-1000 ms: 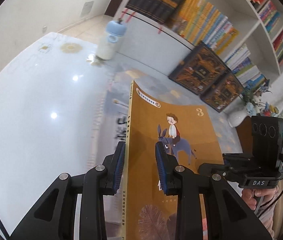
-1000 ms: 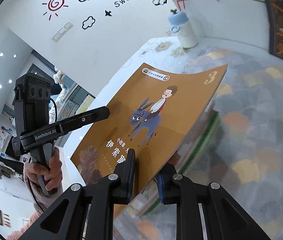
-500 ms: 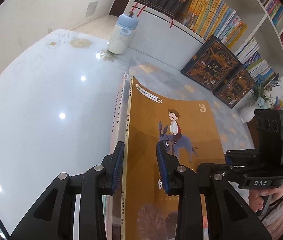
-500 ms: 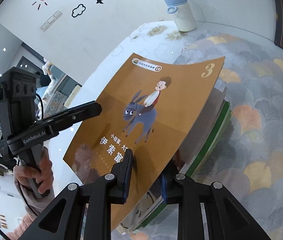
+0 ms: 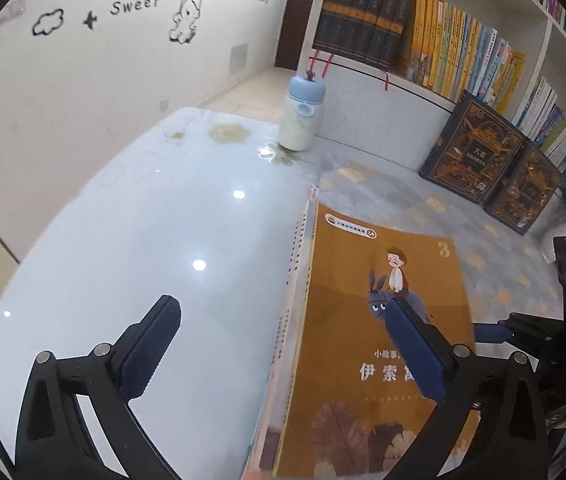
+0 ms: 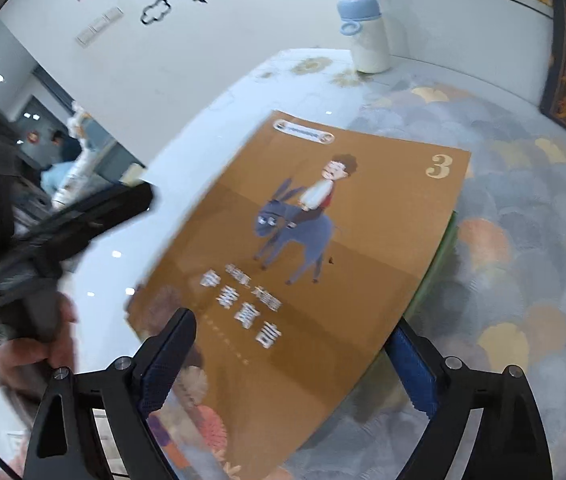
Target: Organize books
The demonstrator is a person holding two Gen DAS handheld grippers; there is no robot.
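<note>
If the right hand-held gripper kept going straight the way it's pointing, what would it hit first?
Most likely the orange paperback book with the donkey rider, lying between the opening jaws of the right hand-held gripper; depth is uncertain.

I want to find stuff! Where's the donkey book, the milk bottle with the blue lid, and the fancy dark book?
donkey book (image 6: 363,216), right wrist view, cover middle.
bottle (image 5: 298,128), left wrist view, white body.
dark book (image 5: 479,152), left wrist view, front cover.

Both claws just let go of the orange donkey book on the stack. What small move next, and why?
Probably back both claws away. The left claw and right claw are opening, pads clear of the orange donkey book, which lies on the book stack on the table. The fingers straddle the book, so they should lift clear before reaching for another.
</note>
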